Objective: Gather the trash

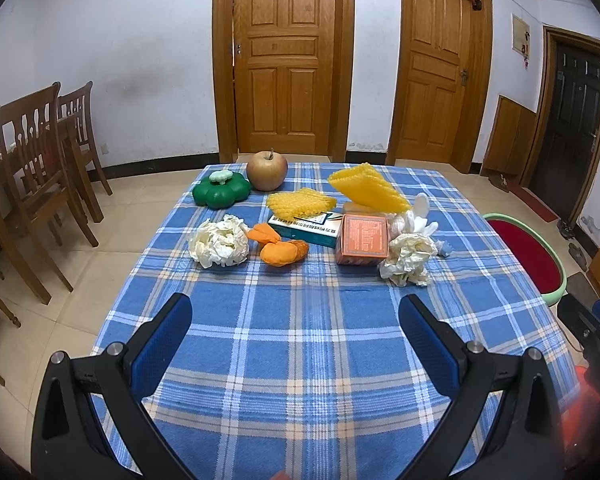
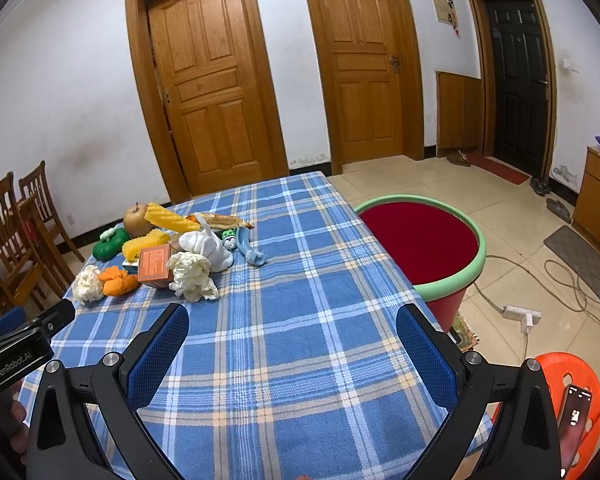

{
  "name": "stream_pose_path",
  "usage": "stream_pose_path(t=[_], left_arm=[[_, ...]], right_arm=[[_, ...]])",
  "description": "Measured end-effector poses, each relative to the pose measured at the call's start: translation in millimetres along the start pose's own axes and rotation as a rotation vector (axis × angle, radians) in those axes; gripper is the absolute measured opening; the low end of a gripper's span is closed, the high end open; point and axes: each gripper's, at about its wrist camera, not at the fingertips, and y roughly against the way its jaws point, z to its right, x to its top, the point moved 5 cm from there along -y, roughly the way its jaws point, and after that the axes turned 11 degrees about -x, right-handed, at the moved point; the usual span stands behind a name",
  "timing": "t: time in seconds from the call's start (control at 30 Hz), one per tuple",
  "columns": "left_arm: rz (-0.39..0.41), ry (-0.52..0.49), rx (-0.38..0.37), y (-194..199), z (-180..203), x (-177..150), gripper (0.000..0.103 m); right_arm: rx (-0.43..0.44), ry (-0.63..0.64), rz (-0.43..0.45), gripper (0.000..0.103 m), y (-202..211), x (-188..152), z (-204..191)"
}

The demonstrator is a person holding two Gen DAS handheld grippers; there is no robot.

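Observation:
Trash lies in a cluster at the far half of the blue plaid table: two crumpled white paper balls, orange peel, yellow foam nets, an orange box and a teal box. The red basin with a green rim stands beside the table's right edge. My left gripper is open and empty above the near tablecloth. My right gripper is open and empty, nearer the basin.
An apple and a green flower-shaped container sit at the table's far left. Wooden chairs stand to the left. An orange stool, a power strip and cables lie on the floor at right.

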Motion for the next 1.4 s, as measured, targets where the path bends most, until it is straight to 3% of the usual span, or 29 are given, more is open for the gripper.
stream_pose_path(t=[1.4], left_arm=[[-0.031,0.008,0.024,-7.2,-9.4,-2.9,0.101]], right_arm=[[0.004,-0.007,-0.023,0.103,-6.0,-3.4,0.3]])
